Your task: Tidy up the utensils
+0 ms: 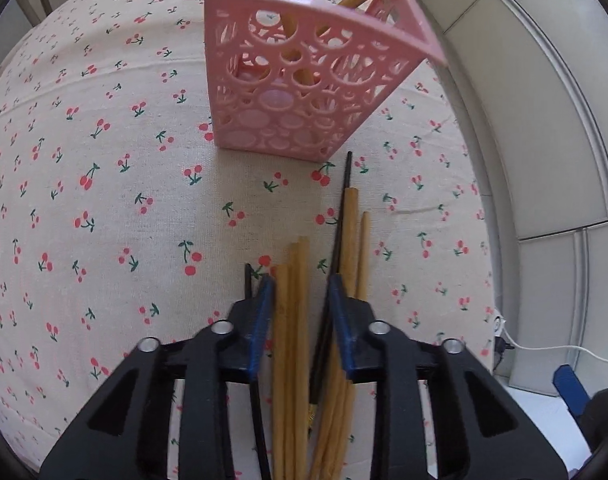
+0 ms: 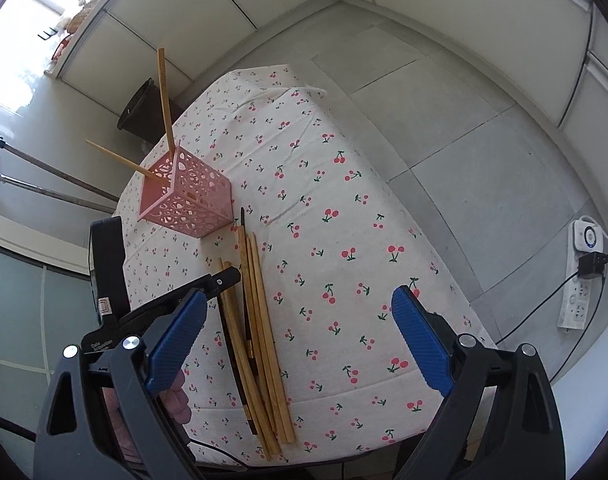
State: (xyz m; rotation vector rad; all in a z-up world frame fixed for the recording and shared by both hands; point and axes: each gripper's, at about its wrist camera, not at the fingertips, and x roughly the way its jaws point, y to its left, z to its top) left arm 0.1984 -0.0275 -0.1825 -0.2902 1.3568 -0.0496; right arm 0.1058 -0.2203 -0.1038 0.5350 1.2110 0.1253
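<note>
1. The left gripper (image 1: 302, 284) stands over the chopstick bundle (image 1: 292, 320) on the cherry-print tabletop (image 1: 104, 200); its fingers (image 1: 264, 320) are narrowed around a few bamboo sticks. Whether the pads already press on them cannot be told.
2. The pink holder (image 1: 288, 92) sits just beyond the bundle's far tips and already holds two bamboo chopsticks (image 1: 292, 40).
3. A good grasp probably takes only the sticks between the pads, leaving the black chopstick (image 1: 346, 184) and the outer sticks behind.
4. Lifting straight up before swinging toward the holder should avoid dragging neighbours.
5. The right gripper (image 2: 300, 340) hangs wide open and empty above the near tabletop edge.
</note>
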